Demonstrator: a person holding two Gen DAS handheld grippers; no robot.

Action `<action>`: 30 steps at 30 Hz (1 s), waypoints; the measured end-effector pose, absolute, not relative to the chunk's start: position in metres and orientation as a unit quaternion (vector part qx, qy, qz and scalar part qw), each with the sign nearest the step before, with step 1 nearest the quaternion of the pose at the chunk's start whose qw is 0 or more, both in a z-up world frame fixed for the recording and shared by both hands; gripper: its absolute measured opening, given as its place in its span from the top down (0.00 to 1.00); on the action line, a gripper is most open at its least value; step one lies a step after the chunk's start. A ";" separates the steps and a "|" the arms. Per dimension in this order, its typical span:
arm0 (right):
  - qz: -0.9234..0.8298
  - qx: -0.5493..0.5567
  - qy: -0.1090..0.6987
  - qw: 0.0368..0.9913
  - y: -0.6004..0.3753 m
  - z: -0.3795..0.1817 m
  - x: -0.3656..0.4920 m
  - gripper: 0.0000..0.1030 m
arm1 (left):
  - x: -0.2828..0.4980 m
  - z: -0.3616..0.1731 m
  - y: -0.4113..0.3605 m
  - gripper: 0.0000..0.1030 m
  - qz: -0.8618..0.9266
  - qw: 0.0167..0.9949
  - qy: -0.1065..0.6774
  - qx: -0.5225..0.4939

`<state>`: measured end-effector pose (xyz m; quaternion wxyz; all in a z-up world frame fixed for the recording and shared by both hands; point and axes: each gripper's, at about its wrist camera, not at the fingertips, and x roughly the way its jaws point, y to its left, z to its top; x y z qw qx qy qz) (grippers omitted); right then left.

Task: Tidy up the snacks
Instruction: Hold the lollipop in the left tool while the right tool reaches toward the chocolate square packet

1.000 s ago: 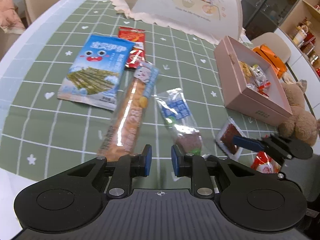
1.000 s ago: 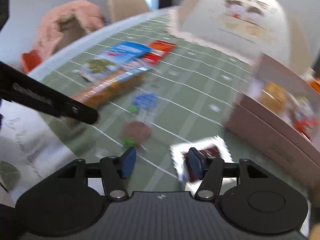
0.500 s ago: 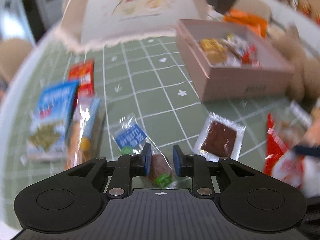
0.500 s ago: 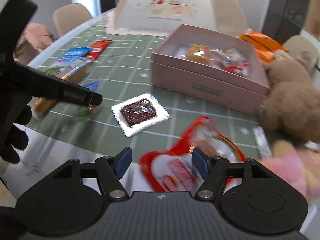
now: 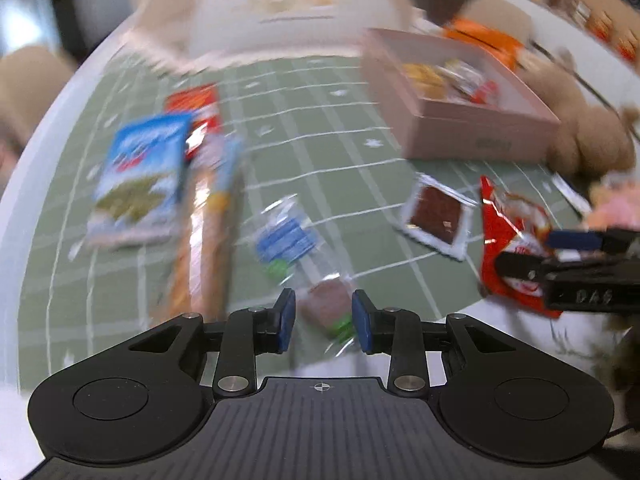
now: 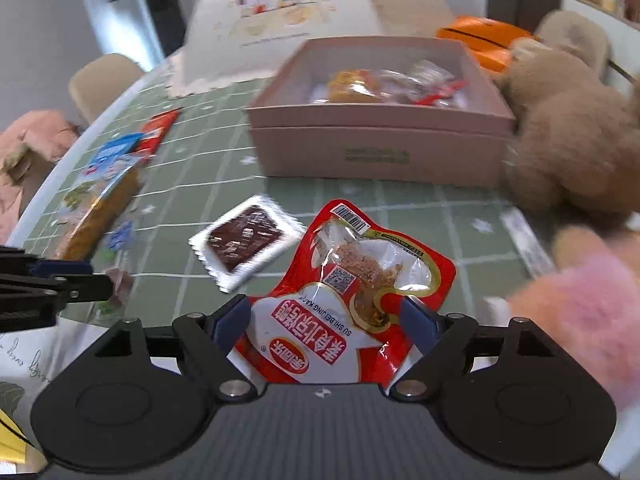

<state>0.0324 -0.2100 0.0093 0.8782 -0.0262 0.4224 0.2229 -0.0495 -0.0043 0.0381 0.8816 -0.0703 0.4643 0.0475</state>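
A pink open box (image 6: 376, 152) with several snacks inside stands on the green checked tablecloth (image 6: 400, 204). A red pouch (image 6: 344, 300) lies flat in front of it, between the fingers of my right gripper (image 6: 324, 320). Its jaws are opening and the pads stand at the pouch's edges without pressing. My left gripper (image 5: 324, 322) hangs over a clear packet with a brown snack (image 5: 326, 308). Those jaws are opening too, with gaps beside the packet. A silver-edged brown sachet (image 6: 244, 240) lies left of the pouch. The box (image 5: 472, 136) and the pouch (image 5: 508, 220) also show in the left wrist view.
A blue seaweed pack (image 5: 140, 168), a long biscuit pack (image 5: 208, 232) and a red packet (image 5: 196, 108) lie at the left. A domed food cover (image 6: 304, 20) stands behind. A brown teddy (image 6: 568, 140) and a pink plush (image 6: 580, 312) crowd the right. The table edge is close in front.
My right gripper has swung right, from over the brown sachet to the red pouch, and its jaws have widened. My left gripper's jaws have widened above the clear brown-snack packet.
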 end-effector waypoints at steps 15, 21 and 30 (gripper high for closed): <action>0.211 -0.079 0.424 0.877 -0.207 0.004 0.022 0.17 | -0.016 0.029 -0.017 0.59 0.059 0.872 0.476 -0.100; 0.176 -0.083 0.425 0.884 -0.216 0.007 0.019 0.18 | -0.011 0.023 -0.028 0.55 0.047 0.870 0.490 -0.031; 0.209 -0.102 0.381 0.895 -0.189 0.025 0.042 0.19 | -0.015 0.024 -0.022 0.56 0.023 0.869 0.494 -0.033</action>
